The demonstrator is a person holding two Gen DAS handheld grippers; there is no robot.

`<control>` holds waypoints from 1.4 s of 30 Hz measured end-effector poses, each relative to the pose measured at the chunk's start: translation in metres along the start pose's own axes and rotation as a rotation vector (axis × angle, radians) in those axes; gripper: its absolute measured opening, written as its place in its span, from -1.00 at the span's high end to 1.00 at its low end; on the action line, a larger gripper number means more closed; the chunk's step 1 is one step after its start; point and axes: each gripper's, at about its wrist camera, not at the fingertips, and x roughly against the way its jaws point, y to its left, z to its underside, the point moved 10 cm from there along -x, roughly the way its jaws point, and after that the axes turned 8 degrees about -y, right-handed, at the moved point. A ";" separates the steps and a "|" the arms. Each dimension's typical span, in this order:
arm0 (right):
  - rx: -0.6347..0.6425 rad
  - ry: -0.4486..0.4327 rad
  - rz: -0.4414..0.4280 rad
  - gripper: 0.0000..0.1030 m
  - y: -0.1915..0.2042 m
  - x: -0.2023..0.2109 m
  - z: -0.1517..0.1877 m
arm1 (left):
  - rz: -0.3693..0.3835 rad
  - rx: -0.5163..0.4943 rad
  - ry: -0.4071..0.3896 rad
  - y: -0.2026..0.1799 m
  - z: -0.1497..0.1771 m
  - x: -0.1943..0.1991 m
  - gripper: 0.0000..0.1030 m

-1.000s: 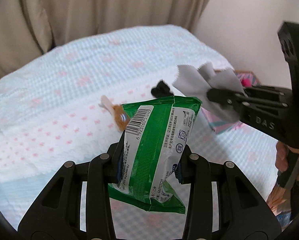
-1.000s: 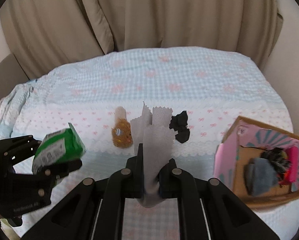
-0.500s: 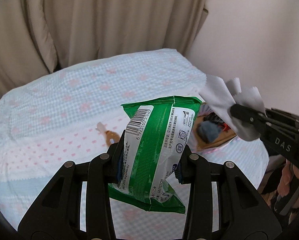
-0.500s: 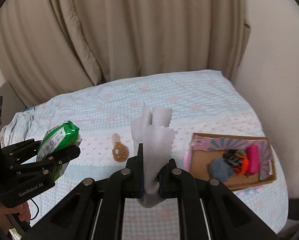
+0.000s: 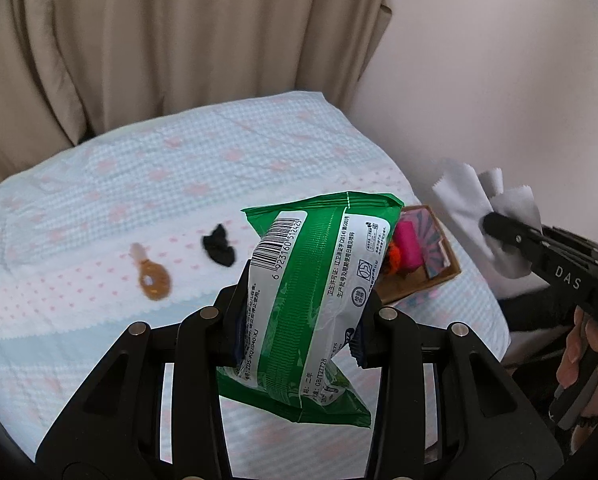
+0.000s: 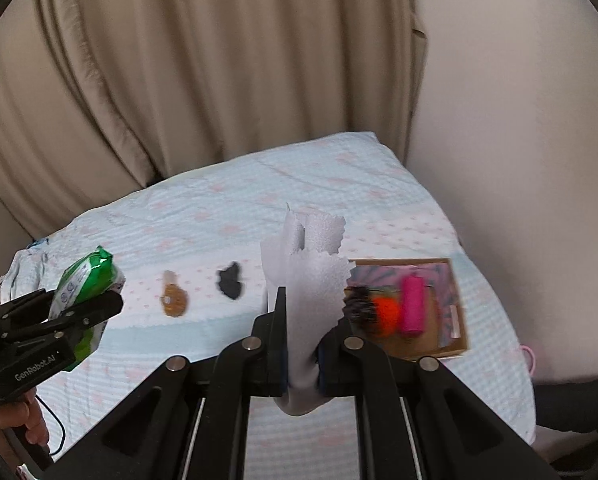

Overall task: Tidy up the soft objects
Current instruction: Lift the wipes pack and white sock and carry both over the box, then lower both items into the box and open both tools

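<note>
My left gripper (image 5: 299, 312) is shut on a green and white wipes packet (image 5: 319, 280), held high over the bed; it also shows in the right wrist view as the green packet (image 6: 87, 284) in the left gripper (image 6: 99, 308). My right gripper (image 6: 301, 340) is shut on a pale grey cloth (image 6: 311, 280) with zigzag edges; the same grey cloth (image 5: 487, 216) shows at the right of the left wrist view. A cardboard box (image 6: 453, 344) at the bed's right side holds a pink roll (image 6: 413, 304), an orange ball (image 6: 385, 312) and a dark fuzzy item (image 6: 359, 306).
On the light blue patterned bedspread (image 6: 259, 208) lie a brown spoon-shaped toy (image 6: 174, 300) and a black fabric piece (image 6: 231, 280). Beige curtains (image 6: 179, 60) hang behind the bed, and a pale wall (image 6: 519, 120) stands on the right. A person's hand (image 5: 579, 344) grips the right handle.
Both grippers have risen and pulled back from the bed, so the bed and box look smaller. The packet and the cloth stay clamped as before.
</note>
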 end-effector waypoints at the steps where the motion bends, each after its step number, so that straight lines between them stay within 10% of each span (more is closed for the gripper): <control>1: -0.002 0.007 0.003 0.82 -0.010 -0.003 -0.001 | -0.003 0.014 0.008 -0.011 -0.003 -0.011 0.32; 16: -0.031 0.179 -0.057 0.82 -0.129 -0.101 -0.003 | -0.096 0.082 0.153 -0.075 0.004 -0.162 0.32; 34: 0.014 0.400 -0.135 0.82 -0.130 -0.184 0.079 | -0.172 0.059 0.379 -0.064 0.048 -0.273 0.31; 36: 0.018 0.411 -0.142 0.82 -0.129 -0.186 0.083 | -0.181 0.046 0.380 -0.065 0.044 -0.274 0.19; 37: 0.025 0.410 -0.148 0.81 -0.128 -0.186 0.084 | -0.180 0.044 0.378 -0.066 0.043 -0.274 -0.27; 39: 0.038 0.406 -0.149 0.28 -0.128 -0.185 0.086 | -0.174 0.042 0.373 -0.067 0.039 -0.273 -0.98; 41: 0.050 0.413 -0.165 -0.77 -0.126 -0.183 0.090 | -0.184 0.031 0.355 -0.069 0.035 -0.271 -0.99; 42: 0.050 0.414 -0.171 -1.00 -0.126 -0.181 0.091 | -0.184 0.029 0.357 -0.070 0.035 -0.272 -0.99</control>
